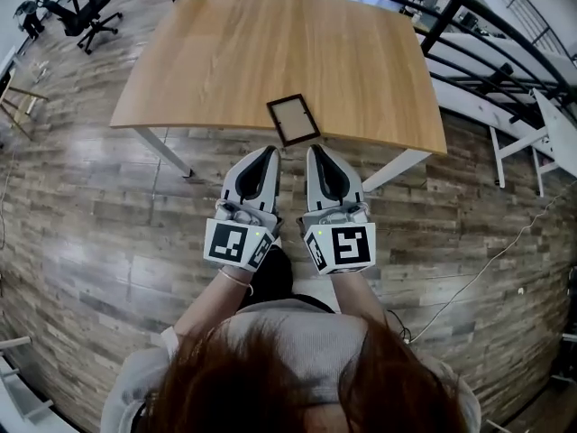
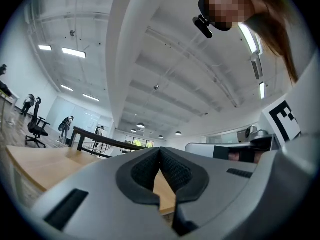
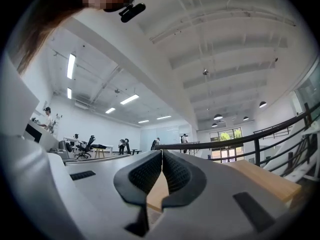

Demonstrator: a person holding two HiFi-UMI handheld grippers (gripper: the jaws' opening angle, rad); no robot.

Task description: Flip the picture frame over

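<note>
A small dark picture frame point(image 1: 293, 119) lies flat on the wooden table point(image 1: 225, 52), close to its near edge. My left gripper point(image 1: 270, 152) and right gripper point(image 1: 313, 152) hang side by side in front of that edge, just short of the frame, pointing toward it. Both are shut with nothing between the pads. In the left gripper view the left gripper point(image 2: 160, 150) shows its pads meeting at the tips, with table wood behind. The right gripper point(image 3: 162, 153) looks the same in its own view. Neither gripper view shows the frame.
The table stands on a wood-plank floor point(image 1: 90, 206). A black railing point(image 1: 451, 16) runs behind and to the right of it. An office chair point(image 1: 86, 16) stands far left. White table legs point(image 1: 162, 152) slant below the near edge.
</note>
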